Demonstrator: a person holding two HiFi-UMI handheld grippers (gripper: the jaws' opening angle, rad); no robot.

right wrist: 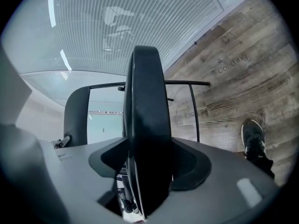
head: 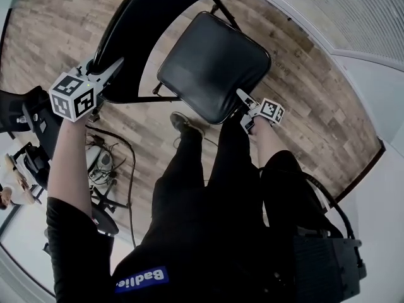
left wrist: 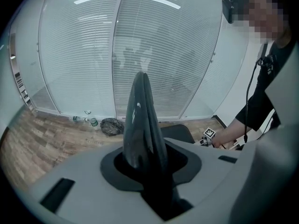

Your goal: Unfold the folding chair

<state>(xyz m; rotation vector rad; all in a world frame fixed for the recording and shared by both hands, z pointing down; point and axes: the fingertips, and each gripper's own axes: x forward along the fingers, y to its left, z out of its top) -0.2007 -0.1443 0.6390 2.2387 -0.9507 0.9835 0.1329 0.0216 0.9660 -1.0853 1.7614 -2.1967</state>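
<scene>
The black folding chair stands partly opened on the wood floor in front of me. Its curved backrest [head: 136, 36] is at the upper left, and my left gripper [head: 110, 68] is shut on its lower edge. In the left gripper view that edge [left wrist: 140, 120] rises out of the left gripper [left wrist: 142, 157] and fills the slot between the jaws. The padded seat [head: 214, 62] tilts toward me. My right gripper [head: 243, 103] is shut on its near corner, and in the right gripper view the seat's edge [right wrist: 145, 125] stands upright inside the right gripper [right wrist: 145, 171].
My shoe [head: 183, 124] is on the floor under the seat. Cables and a stand [head: 101, 163] lie at my left. Glass walls with blinds close in the room; a dark bag [left wrist: 111, 126] and bottles [left wrist: 88, 120] sit at their foot.
</scene>
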